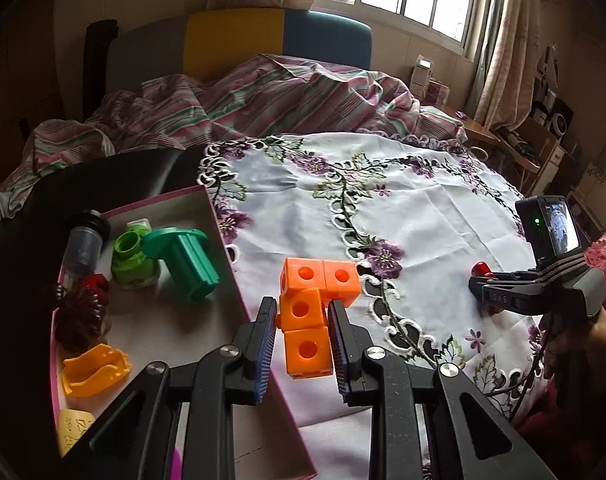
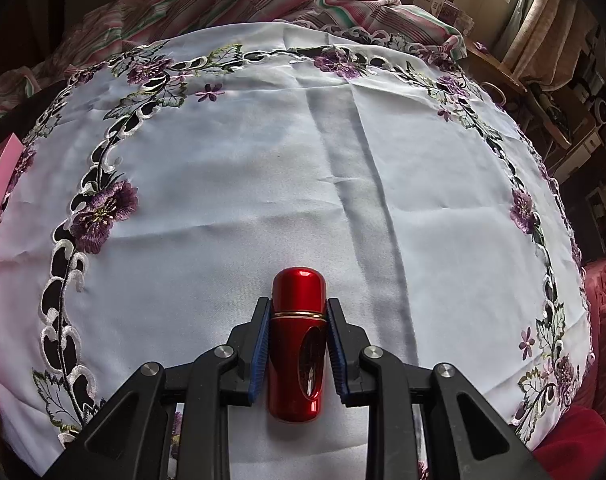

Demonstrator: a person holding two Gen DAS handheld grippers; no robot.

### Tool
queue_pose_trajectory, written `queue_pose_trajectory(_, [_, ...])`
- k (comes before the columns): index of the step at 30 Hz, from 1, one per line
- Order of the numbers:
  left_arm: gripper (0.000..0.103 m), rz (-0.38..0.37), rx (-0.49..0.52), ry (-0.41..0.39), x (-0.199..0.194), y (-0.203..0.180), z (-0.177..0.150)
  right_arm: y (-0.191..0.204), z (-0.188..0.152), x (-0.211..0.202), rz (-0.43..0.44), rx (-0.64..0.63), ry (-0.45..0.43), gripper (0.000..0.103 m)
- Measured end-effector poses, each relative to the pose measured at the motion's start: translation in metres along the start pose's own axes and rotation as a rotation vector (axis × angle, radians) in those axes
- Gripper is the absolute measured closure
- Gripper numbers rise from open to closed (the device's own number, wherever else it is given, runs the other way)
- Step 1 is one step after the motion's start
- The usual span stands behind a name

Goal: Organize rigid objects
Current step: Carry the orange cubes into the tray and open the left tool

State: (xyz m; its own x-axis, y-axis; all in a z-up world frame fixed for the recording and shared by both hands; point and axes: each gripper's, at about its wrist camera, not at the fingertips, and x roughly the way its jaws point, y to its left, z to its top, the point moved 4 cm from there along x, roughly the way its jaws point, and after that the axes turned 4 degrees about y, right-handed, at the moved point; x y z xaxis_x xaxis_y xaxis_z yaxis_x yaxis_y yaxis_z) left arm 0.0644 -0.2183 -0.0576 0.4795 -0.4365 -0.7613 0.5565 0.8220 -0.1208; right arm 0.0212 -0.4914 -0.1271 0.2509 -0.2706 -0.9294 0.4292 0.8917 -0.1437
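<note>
My left gripper [image 1: 303, 314] is shut on an orange piece of linked cubes [image 1: 309, 312], held above the right edge of a pink-rimmed box [image 1: 223, 240]. In the box lie a teal spool [image 1: 185, 262], a green bottle [image 1: 133, 258], a grey tube [image 1: 85, 244], a dark red ridged piece [image 1: 83, 312], an orange clip [image 1: 95, 374] and a pale yellow die [image 1: 73, 426]. My right gripper [image 2: 298, 308] is shut on a red metal bottle [image 2: 298, 344] over the white embroidered cloth [image 2: 263, 184]. The left wrist view shows that right gripper [image 1: 479, 284] at the right.
The round table wears a white cloth [image 1: 423, 220] with purple flower embroidery. Behind it lies a striped blanket [image 1: 243, 100] on a bed. A shelf with clutter [image 1: 543, 136] stands at the far right. A person's hand [image 1: 575, 344] holds the right gripper.
</note>
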Motion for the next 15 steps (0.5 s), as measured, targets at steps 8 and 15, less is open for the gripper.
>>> queue_pose_trajectory(8, [0.077,0.035,-0.053,-0.001,-0.006,0.029,-0.007,0.002,-0.001,-0.001,-0.013,-0.011,-0.005,0.077])
queue_pose_trajectory(15, [0.077,0.067,-0.094,0.013,-0.008,0.053,-0.019,0.003,-0.001,-0.002,-0.023,-0.018,-0.008,0.077])
